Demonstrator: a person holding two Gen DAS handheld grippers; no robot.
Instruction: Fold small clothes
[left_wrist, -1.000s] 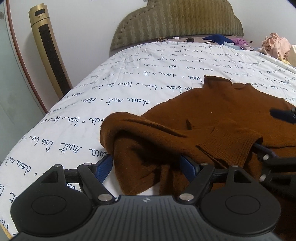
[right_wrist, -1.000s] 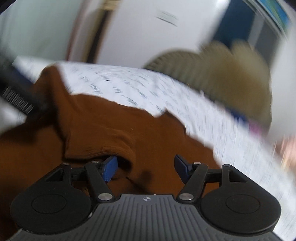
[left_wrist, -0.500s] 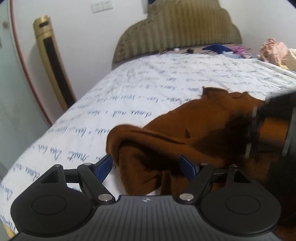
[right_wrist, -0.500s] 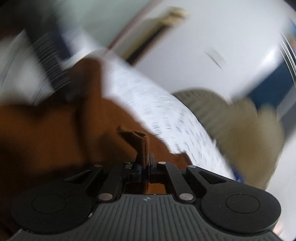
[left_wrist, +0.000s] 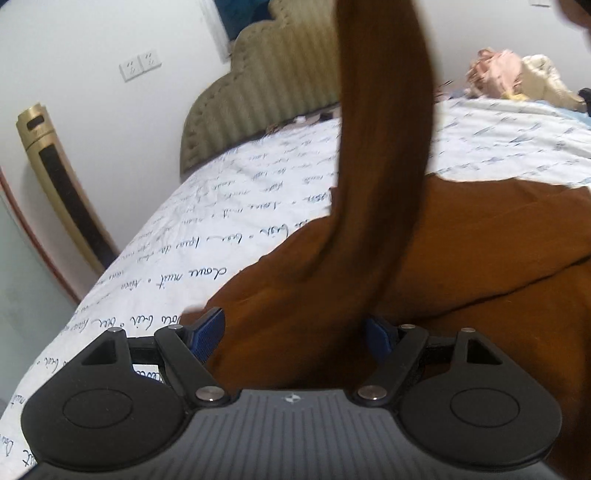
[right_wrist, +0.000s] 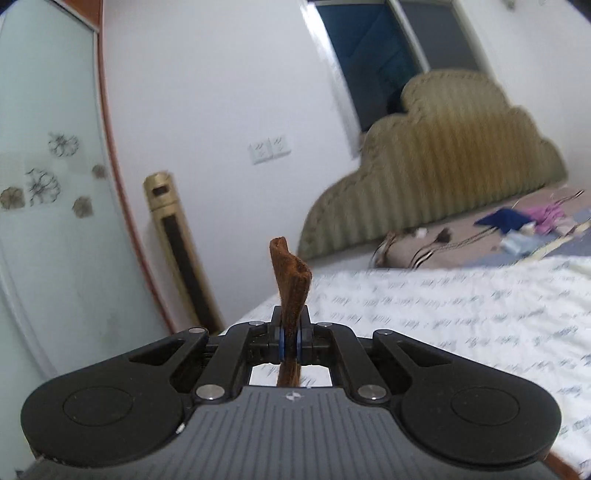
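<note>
Right claw (right_wrist: 290, 341): jaws shut on a narrow ribbed end of the brown sweater (left_wrist: 461, 258), probably a cuff. A short tab of knit stands up past the pads; the rest drops below the claw, out of its camera's sight.

Left claw (left_wrist: 295, 332): jaws wide apart, gripping nothing. Sweater body lies between and just ahead of its fingers, bunched, on the bed (left_wrist: 221, 229). Whether the pads touch the cloth: cannot tell.

Key relation: a long strip of the sweater rises from just inside the left claw's right-hand finger, up and out of the top of the left view. Its long axis is near vertical, taut-looking. Judgement: this is the sleeve hanging from the right claw, so the right claw sits above and beyond the left one.

Body spreads right and ahead of the left claw; left edge of the garment is near the left-hand finger.

Room: bare printed sheet ahead and left. Farther off, the headboard (right_wrist: 461, 155) and loose clothes (left_wrist: 517, 77) far right.
</note>
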